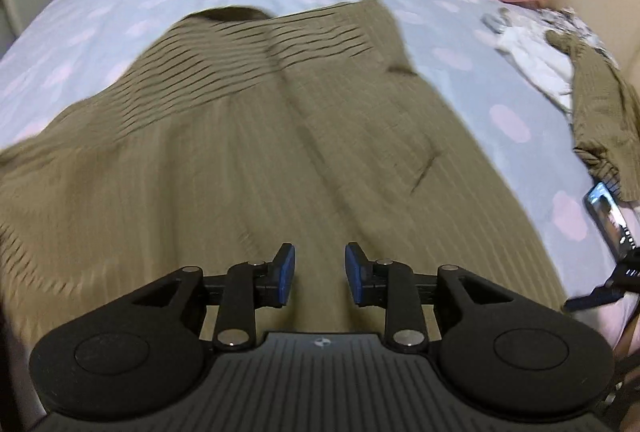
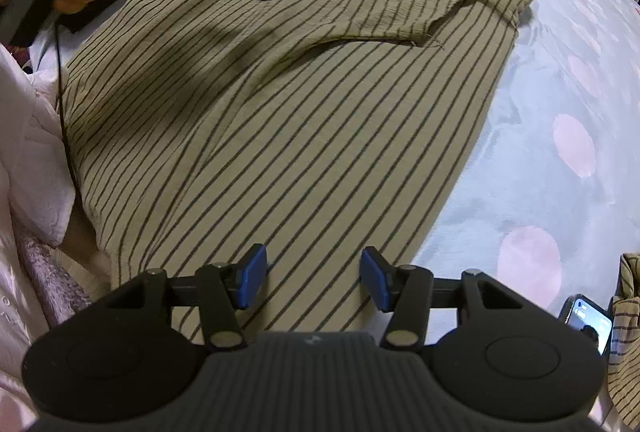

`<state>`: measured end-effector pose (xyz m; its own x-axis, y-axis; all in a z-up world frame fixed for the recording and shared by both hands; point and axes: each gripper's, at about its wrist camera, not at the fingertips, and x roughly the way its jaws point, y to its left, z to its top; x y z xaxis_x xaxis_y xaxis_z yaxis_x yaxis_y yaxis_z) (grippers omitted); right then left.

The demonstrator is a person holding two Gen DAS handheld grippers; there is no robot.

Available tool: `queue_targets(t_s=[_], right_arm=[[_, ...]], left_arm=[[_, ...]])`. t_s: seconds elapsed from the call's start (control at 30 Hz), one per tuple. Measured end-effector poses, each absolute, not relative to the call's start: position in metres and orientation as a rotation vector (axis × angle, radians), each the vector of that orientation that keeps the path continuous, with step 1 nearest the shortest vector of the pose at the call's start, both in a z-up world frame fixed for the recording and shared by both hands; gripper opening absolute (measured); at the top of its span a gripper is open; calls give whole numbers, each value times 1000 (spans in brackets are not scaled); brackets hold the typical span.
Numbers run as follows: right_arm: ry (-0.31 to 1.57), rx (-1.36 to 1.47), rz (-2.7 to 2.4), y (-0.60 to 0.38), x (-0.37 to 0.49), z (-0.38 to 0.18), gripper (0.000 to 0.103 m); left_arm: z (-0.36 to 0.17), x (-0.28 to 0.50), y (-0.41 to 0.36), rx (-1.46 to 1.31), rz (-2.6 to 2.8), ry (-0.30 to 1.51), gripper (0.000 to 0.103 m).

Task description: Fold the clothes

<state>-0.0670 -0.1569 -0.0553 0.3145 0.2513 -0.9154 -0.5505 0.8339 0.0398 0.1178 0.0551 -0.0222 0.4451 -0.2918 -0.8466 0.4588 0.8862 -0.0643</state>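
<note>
Fingers (image 2: 256,276) apart above lengthwise-laid striped shirt (image 2: 280,104).

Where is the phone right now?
The phone lies on the bedspread at the right edge of both views, beside a crumpled striped garment, right of the spread shirt.

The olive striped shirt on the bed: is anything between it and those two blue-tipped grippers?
Nothing visible is. The olive striped shirt lies spread on the pale blue dotted bedspread, directly under the open left gripper and open right gripper. The smartphone and another crumpled striped garment lie off to the side.
</note>
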Motion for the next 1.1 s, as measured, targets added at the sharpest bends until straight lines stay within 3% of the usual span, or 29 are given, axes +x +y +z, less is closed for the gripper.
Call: queue_targets(t_s=[0.2, 0.27, 0.83, 1.1], right_arm=[[1115, -331, 564, -147, -75, -52, 59], [1107, -341, 575, -143, -77, -51, 59], [1065, -446, 737, -87, -96, -39, 60], [1078, -445, 760, -67, -95, -42, 60]], left_arm=[[-13, 81, 120, 144, -327, 1023, 31], [-10, 67, 142, 127, -281, 1023, 40], [-56, -11, 265, 34, -17, 1225, 43], [-70, -3, 267, -20, -67, 1282, 43]])
